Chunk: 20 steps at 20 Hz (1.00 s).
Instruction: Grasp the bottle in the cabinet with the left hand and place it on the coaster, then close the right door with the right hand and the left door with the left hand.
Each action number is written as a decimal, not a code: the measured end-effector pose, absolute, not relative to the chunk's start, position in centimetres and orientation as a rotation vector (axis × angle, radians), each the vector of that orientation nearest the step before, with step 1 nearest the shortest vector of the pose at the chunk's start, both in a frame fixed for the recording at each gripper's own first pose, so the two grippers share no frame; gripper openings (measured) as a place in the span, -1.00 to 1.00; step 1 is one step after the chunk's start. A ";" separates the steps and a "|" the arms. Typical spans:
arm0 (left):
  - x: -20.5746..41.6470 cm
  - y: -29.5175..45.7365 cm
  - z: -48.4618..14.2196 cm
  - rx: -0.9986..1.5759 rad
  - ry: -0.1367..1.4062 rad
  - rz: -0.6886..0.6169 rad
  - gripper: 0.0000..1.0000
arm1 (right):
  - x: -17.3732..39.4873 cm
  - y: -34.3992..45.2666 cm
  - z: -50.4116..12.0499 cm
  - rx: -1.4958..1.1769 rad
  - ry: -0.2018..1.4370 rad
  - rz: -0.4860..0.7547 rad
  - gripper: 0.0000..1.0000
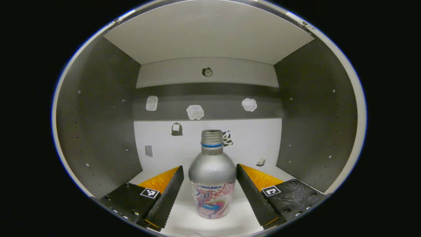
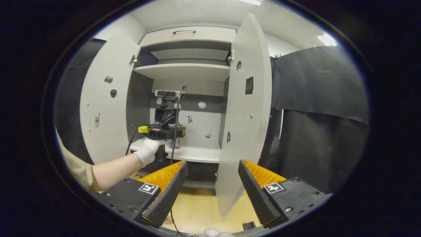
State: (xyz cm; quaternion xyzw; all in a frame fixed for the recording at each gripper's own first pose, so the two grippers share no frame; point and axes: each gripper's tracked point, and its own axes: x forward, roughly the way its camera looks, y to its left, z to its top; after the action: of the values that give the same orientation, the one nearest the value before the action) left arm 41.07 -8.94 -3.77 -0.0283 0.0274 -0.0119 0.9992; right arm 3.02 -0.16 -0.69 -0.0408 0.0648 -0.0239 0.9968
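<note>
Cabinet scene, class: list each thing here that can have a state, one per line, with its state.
bottle: upright on the cabinet shelf, no cap, between the fingers, not clearly gripped.
left gripper: open around the bottle.
right gripper: open, holding nothing, outside the cabinet.
left door: open.
right door: open.
drawer: shut.

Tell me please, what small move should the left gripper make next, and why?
Probably close the left gripper on the bottle: it stands upright between the open fingers, which flank its body without visibly pressing it, so it is not yet grasped.
</note>
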 end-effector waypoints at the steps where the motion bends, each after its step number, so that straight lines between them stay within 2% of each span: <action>1: 41.2 -8.9 -3.9 -0.055 0.057 -0.020 0.94 | 2.9 -0.3 -0.7 -0.078 0.130 -0.052 1.00; 4: 41.3 -9.2 -3.9 -0.062 0.063 -0.043 0.60 | 2.4 -0.6 -0.9 -0.072 0.133 -0.066 1.00; 5: 40.8 -9.1 -3.3 -0.068 0.053 -0.046 0.67 | 2.2 -0.6 -1.0 -0.069 0.134 -0.067 1.00; 6: 40.6 -9.0 -2.7 -0.068 0.036 -0.048 0.58 | 2.1 -0.6 -1.0 -0.066 0.135 -0.068 1.00; 12: 34.7 -9.2 1.0 -0.080 -0.053 -0.094 0.58 | 0.9 0.2 -0.7 -0.053 0.123 -0.052 1.00; 13: 33.3 -9.4 1.0 -0.079 -0.055 -0.102 0.51 | 0.7 0.3 -0.7 -0.048 0.122 -0.049 1.00; 14: 31.8 -9.7 1.1 -0.078 -0.060 -0.113 0.65 | 0.4 0.3 -0.8 -0.043 0.123 -0.047 1.00; 16: 29.2 -10.4 1.0 -0.067 -0.069 -0.145 0.58 | -0.1 0.2 -0.9 -0.037 0.123 -0.046 1.00; 19: 25.1 -11.0 0.7 -0.023 -0.082 -0.173 0.58 | -1.1 -0.1 -1.5 -0.027 0.140 -0.046 1.00; 20: 23.9 -11.3 0.2 -0.017 -0.076 -0.184 0.65 | -1.4 -0.2 -1.6 -0.024 0.142 -0.046 1.00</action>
State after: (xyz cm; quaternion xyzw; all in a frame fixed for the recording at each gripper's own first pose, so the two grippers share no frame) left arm 23.88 -11.34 0.23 -0.0085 -0.0382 -0.0921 0.9950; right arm -1.41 -0.24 -1.58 -0.0122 0.0710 -0.0228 0.9971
